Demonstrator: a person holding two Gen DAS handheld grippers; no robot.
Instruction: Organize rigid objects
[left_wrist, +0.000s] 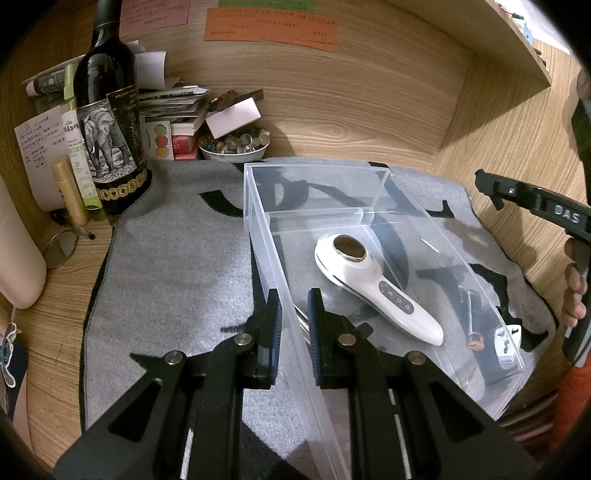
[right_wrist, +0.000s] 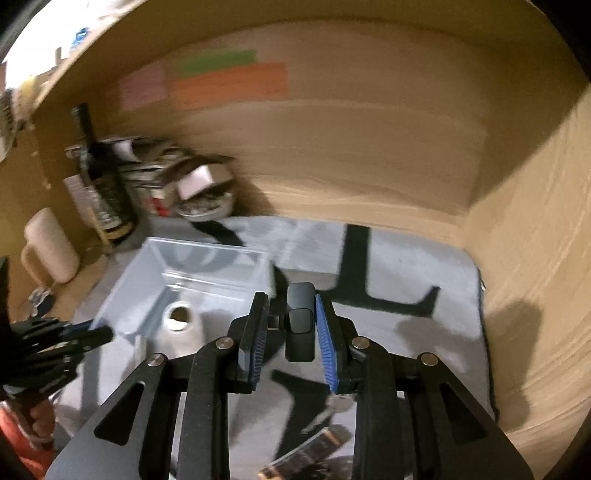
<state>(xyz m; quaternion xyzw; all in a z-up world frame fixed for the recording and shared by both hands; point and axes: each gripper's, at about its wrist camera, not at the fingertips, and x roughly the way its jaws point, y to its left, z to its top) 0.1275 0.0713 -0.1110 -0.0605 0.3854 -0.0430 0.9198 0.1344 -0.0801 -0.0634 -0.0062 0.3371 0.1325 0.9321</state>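
A clear plastic bin (left_wrist: 436, 229) lies on a grey mat (left_wrist: 177, 258). A white handheld massager (left_wrist: 373, 284) lies inside it. My left gripper (left_wrist: 295, 325) is shut on the bin's left wall, one finger on each side. My right gripper (right_wrist: 291, 336) is shut on a small black rectangular device (right_wrist: 301, 321) and holds it above the mat, right of the bin (right_wrist: 207, 266). The right gripper also shows in the left wrist view (left_wrist: 532, 203) at the right edge. The right wrist view is blurred by motion.
A wine bottle (left_wrist: 107, 122), tubes, stacked papers and a bowl of stones (left_wrist: 236, 144) crowd the back left corner. Small items, a white adapter (left_wrist: 508, 341) among them, lie beside the bin on the mat. A flat dark bar (right_wrist: 310, 454) and a key lie below the right gripper. Wooden walls enclose the desk.
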